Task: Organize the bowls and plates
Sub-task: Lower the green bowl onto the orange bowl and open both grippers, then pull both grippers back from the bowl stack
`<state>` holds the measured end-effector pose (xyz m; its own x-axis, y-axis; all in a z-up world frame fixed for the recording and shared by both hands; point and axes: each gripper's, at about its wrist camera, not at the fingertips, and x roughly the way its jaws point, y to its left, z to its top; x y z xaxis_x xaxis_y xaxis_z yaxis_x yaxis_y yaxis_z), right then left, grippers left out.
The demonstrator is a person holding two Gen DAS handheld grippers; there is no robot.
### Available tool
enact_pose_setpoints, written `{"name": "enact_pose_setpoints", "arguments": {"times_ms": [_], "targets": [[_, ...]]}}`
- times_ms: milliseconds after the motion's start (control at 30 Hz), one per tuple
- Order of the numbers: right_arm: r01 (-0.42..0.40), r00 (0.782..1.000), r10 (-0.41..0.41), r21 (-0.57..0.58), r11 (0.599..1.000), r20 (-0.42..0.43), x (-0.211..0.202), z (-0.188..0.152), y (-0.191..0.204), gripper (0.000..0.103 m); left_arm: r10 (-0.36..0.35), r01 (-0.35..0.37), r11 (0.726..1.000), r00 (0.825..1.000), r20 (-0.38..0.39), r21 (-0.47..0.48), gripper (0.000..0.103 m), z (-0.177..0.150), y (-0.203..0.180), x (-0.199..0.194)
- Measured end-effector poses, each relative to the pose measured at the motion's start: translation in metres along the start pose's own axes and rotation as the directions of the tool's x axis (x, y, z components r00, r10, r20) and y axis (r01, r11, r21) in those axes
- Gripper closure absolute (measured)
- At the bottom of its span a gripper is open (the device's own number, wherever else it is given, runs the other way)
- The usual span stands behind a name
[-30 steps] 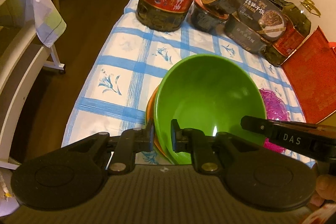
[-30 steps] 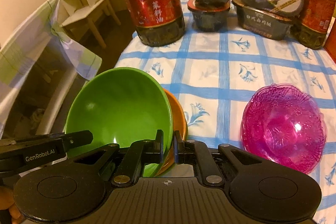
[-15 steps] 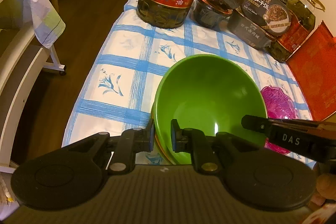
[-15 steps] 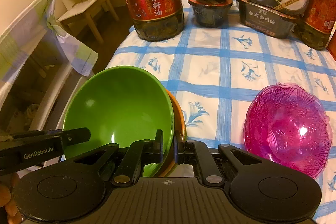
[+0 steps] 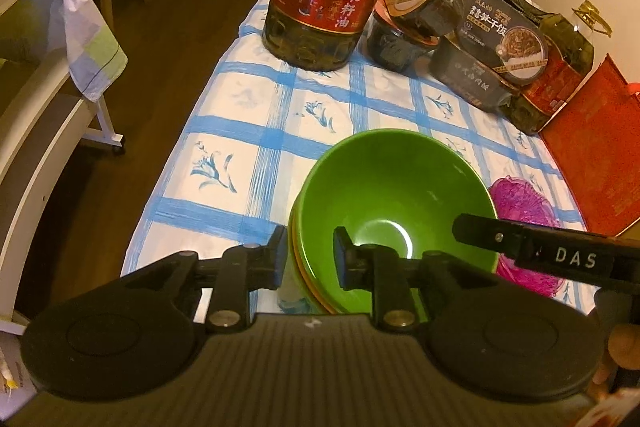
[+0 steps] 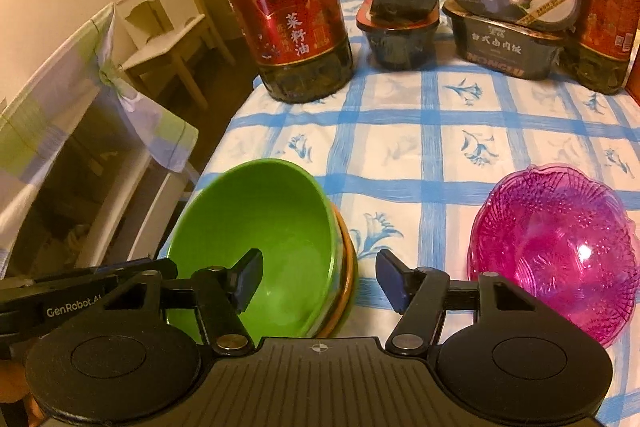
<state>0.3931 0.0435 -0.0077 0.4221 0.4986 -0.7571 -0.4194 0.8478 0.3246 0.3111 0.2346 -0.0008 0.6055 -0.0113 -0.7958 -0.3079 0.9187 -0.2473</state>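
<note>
The green bowl [image 6: 272,251] sits nested in an orange bowl [image 6: 347,287] at the near left corner of the counter [image 6: 420,147], with the pink glass bowl [image 6: 554,251] just to its right and apart from it. The right gripper [image 6: 318,281] has its fingers spread wide, one inside the green bowl's rim and one outside, gripping nothing. The left gripper [image 5: 310,257] straddles the opposite rim, its fingers partly apart and seemingly not pinching. The stacking step looks finished; next, I judge, both grippers back clear and the right one reaches for the pink bowl.
</note>
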Motion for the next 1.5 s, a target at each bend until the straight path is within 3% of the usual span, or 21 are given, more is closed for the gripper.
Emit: {"name": "enact_pose_setpoints", "arguments": {"times_ms": [167, 467, 667, 800, 1100, 1333, 1500], "targets": [[-0.008, 1.0, 0.008, 0.041, 0.999, 0.012, -0.013, -0.01, -0.008, 0.04, -0.001, 0.001, 1.0, 1.0, 0.022, -0.023, 0.071, -0.011, 0.002, -0.013], [-0.016, 1.0, 0.016, 0.081, 0.997, 0.005, -0.051, -0.054, -0.014, 0.038, -0.025, 0.028, 0.998, 0.998, 0.059, -0.053, 0.068, -0.049, -0.004, -0.051], [0.043, 0.999, -0.043, 0.101, 0.994, -0.008, -0.075, -0.088, -0.014, 0.035, -0.018, 0.019, 1.0, 0.998, 0.057, -0.024, 0.056, -0.082, -0.014, -0.068], [0.086, 0.996, -0.085, 0.125, 0.988, -0.017, -0.088, -0.115, -0.017, 0.033, -0.029, 0.029, 1.0, 0.998, 0.048, -0.008, 0.055, -0.107, -0.023, -0.076], [0.163, 0.986, -0.164, 0.14, 0.977, -0.009, -0.121, -0.168, -0.032, 0.032, 0.031, -0.039, 0.996, 0.995, 0.095, 0.08, 0.047, -0.155, -0.045, -0.096], [0.2, 0.98, -0.2, 0.162, 0.966, -0.013, -0.139, -0.191, -0.042, 0.032, -0.001, -0.006, 0.996, 0.998, 0.07, 0.087, 0.047, -0.177, -0.055, -0.102], [0.199, 0.98, -0.2, 0.172, 0.965, -0.012, -0.146, -0.198, -0.044, 0.032, -0.046, 0.044, 0.998, 0.998, 0.047, 0.045, 0.035, -0.182, -0.055, -0.106]]}}
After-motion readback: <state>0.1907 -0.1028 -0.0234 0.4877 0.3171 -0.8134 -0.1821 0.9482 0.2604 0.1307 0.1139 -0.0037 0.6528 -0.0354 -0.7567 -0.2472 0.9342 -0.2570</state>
